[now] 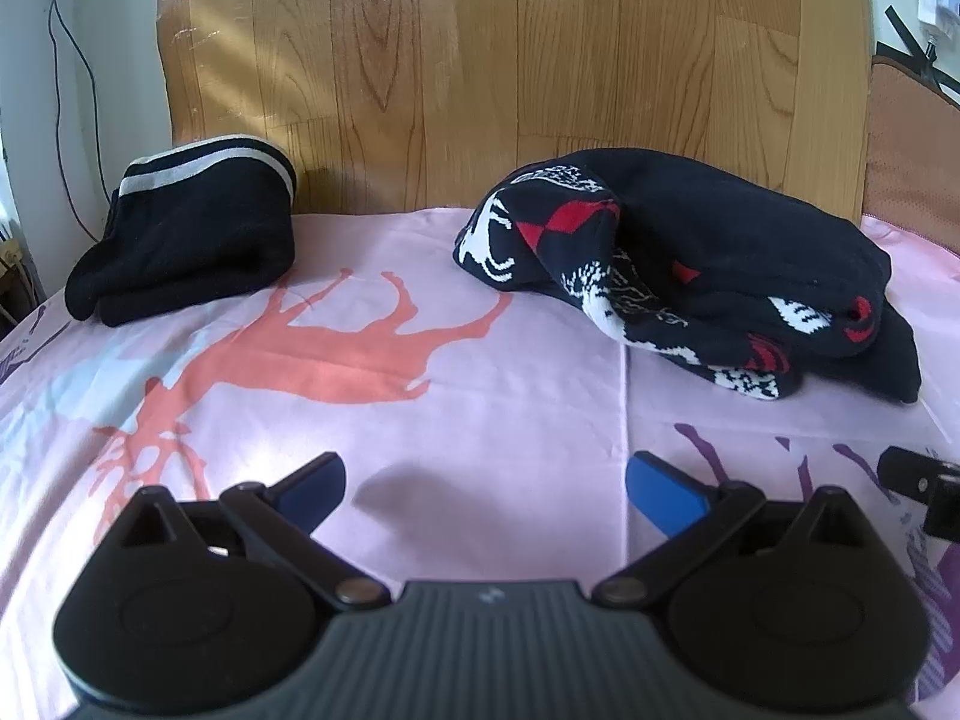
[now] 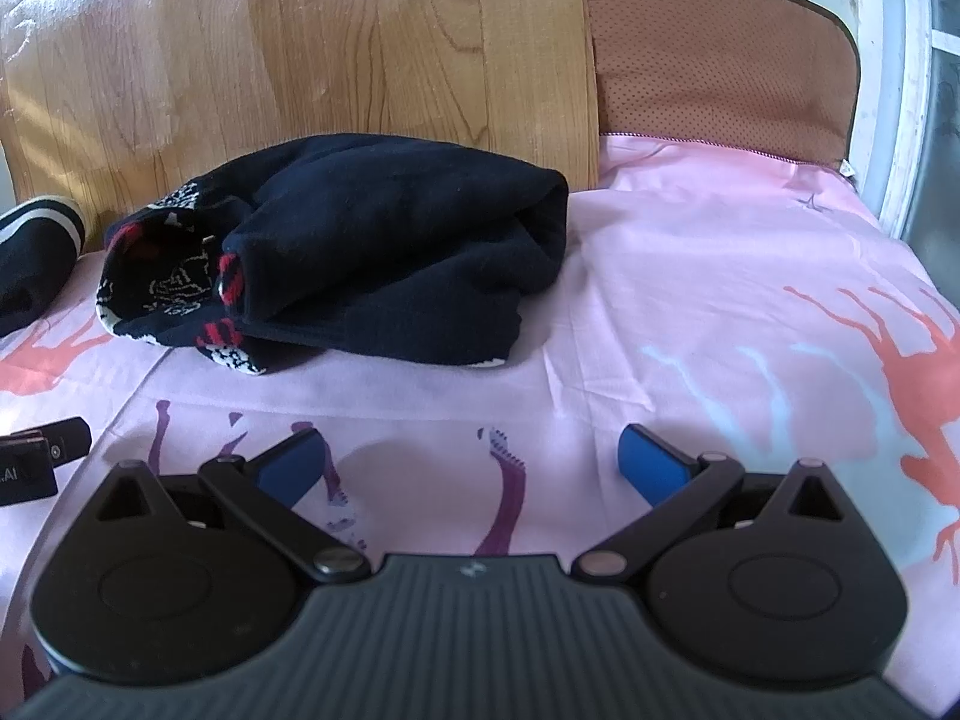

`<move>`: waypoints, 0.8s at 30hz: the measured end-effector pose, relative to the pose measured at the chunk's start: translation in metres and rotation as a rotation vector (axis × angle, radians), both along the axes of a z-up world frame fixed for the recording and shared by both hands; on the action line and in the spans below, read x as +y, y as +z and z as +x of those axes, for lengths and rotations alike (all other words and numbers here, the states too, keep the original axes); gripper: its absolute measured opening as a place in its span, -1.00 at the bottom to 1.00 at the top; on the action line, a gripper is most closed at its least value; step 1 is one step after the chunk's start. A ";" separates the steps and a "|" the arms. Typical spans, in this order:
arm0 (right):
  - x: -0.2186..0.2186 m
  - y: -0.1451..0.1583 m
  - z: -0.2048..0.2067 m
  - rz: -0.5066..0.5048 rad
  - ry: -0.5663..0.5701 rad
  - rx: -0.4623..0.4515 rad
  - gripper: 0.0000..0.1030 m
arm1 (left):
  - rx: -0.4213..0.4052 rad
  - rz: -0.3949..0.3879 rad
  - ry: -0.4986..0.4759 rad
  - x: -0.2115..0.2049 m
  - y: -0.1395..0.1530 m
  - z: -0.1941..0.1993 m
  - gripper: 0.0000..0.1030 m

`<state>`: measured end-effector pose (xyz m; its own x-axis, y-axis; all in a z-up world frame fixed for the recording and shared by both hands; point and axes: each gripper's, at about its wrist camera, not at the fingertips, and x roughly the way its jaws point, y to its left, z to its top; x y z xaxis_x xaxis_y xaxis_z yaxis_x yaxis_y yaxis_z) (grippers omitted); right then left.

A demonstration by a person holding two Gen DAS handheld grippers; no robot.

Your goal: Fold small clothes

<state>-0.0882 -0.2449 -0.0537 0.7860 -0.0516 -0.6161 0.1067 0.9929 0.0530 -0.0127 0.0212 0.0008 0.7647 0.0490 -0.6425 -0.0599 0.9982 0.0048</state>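
- Left gripper (image 1: pixel 485 495), seen from the left wrist view, hovers low over the pink bedsheet with coral and purple deer prints (image 1: pixel 420 420), its blue-padded fingers (image 1: pixel 663 495) spread wide with nothing between them.
- Bare sheet fills the room ahead of the fingers up to the wooden headboard (image 1: pixel 480 60); the sheet's left edge curves away near a white wall with a dark cable (image 1: pixel 60 48).
- Ahead and to the right, well apart from the fingers, lies the crumpled dark navy knit garment with red and white pattern (image 1: pixel 690 264); ahead and to the left, near the headboard, sits a folded black garment with white stripes (image 1: pixel 192 228).
- A black part of the other tool (image 1: pixel 924 480) shows at the right edge.
- Right gripper (image 2: pixel 471 468), from the right wrist view, likewise hangs just above the sheet, jaws wide apart and empty.
- Open sheet stretches ahead and to the right, ending at a brown perforated cushion (image 2: pixel 720 60) and a white frame beyond it.
- The crumpled navy garment (image 2: pixel 390 252) lies ahead and to the left, against the headboard (image 2: pixel 300 60); the striped folded piece (image 2: pixel 36 246) peeks in at the far left.
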 end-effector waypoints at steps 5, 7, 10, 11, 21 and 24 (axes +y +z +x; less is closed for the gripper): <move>-0.003 0.000 -0.001 0.017 0.001 -0.010 1.00 | 0.013 -0.043 0.011 0.008 -0.001 0.003 0.99; -0.004 0.000 -0.002 0.025 0.002 -0.014 1.00 | 0.015 -0.064 0.017 0.011 -0.002 0.004 0.99; -0.005 0.000 -0.003 0.037 0.009 -0.022 1.00 | 0.008 -0.085 0.012 0.014 -0.002 0.004 0.99; -0.006 0.001 -0.004 0.048 0.016 -0.028 1.00 | 0.007 -0.085 0.003 0.013 -0.001 0.004 0.99; -0.002 0.033 -0.009 0.068 0.124 -0.130 0.16 | -0.091 -0.153 -0.049 0.018 0.004 -0.004 0.99; 0.014 0.058 0.010 0.000 0.218 -0.181 0.06 | -0.112 -0.138 -0.046 0.019 0.007 -0.005 0.94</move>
